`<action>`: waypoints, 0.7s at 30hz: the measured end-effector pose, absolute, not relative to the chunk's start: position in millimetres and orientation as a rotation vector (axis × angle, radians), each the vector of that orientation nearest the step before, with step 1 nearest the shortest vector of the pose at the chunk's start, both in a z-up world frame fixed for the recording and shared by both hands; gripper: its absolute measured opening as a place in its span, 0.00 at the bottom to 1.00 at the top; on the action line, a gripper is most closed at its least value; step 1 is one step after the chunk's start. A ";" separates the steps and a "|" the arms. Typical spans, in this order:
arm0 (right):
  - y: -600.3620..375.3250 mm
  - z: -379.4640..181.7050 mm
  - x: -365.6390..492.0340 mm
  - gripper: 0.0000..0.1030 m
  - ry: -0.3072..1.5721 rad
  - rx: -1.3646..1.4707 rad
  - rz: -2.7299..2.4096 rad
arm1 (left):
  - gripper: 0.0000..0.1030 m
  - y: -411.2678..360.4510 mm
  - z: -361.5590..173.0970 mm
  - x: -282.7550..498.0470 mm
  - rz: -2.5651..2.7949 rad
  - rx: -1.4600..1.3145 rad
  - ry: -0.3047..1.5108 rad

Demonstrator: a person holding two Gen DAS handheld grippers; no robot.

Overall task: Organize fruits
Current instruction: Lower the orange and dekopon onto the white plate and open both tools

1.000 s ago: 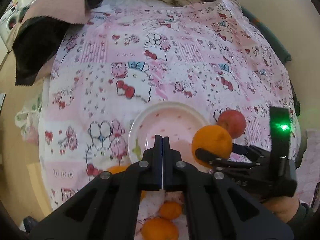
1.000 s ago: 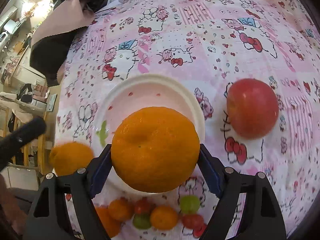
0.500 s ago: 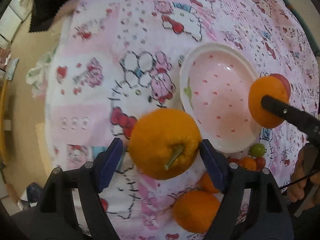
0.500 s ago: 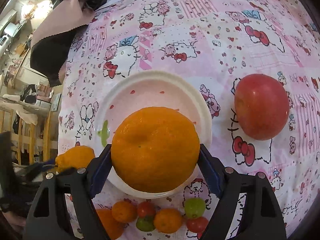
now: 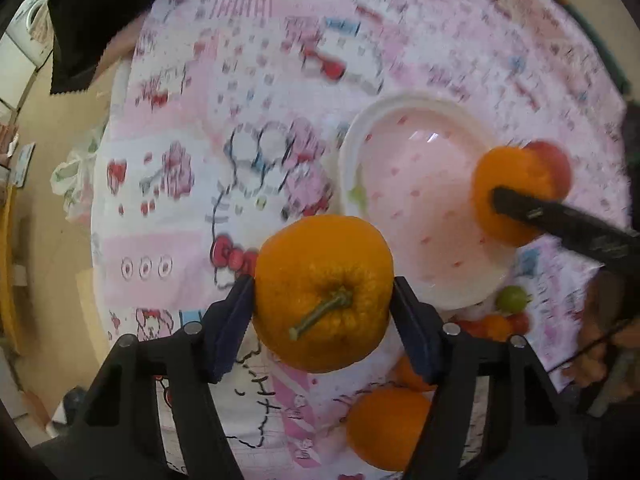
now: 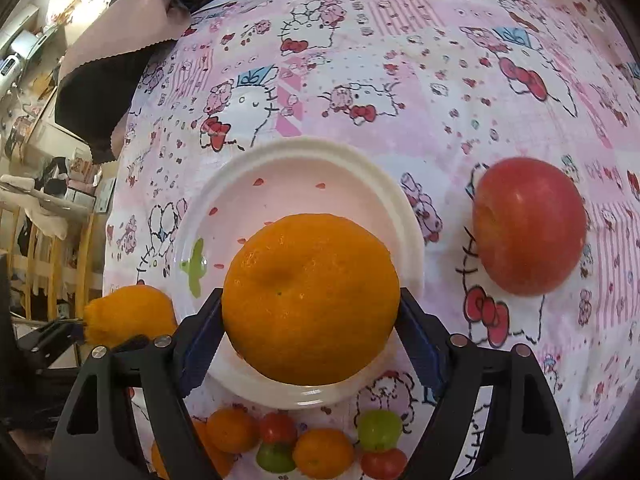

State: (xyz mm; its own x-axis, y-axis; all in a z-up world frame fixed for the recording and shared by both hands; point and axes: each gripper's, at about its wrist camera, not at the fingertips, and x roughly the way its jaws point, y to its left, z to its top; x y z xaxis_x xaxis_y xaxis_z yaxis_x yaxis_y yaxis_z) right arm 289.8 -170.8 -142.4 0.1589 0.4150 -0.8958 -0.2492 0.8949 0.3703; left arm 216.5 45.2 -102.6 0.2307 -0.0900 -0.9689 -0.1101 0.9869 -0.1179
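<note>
left tongs (image 5: 322, 300): we've got them clamped on a stemmed orange (image 5: 323, 293), stem pointing back at the camera, held up off the surface.

right tongs (image 6: 310, 312): closed around a second orange (image 6: 311, 299), hovering over the near part of the plate.

plate (image 6: 404, 208): white rim, pinkish inside, nothing in it yet as far as we can see. It sits just ahead of the right tongs, and ahead and to the right of the left tongs.

apple (image 6: 528, 226): red, lying on the cloth off to the right of the right tongs, apart from the plate.

small fruit (image 6: 316, 446): a cluster of little orange, red and green ones just below the right tongs, near the plate's closest edge. One more loose orange (image 5: 386, 426) sits under the left tongs.

surface (image 6: 400, 60): covered in a pink cartoon-cat cloth.

step in hand (our guess): both oranges go onto the plate.

how we'd do it well: lower the right one first, toward the far side of the plate, so there's room left. Get it touching down before opening, since round fruit rolls. Then bring the left one in beside it and keep the two tongs from bumping.
</note>
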 end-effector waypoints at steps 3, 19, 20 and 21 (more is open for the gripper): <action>-163.7 -140.1 297.1 0.81 1.300 0.114 0.479 | 0.62 36.1 -77.7 227.1 -0.017 -0.152 1.272; -173.3 -162.9 335.0 0.82 1.386 0.270 0.385 | 0.64 -34.1 -122.1 294.3 -0.123 0.039 1.332; -173.0 -163.0 335.4 0.82 1.389 0.271 0.381 | 0.64 -33.2 -125.1 297.3 -0.116 0.037 1.334; -171.8 -163.0 336.0 0.82 1.392 0.266 0.375 | 0.64 -32.6 -127.9 300.3 -0.108 0.042 1.335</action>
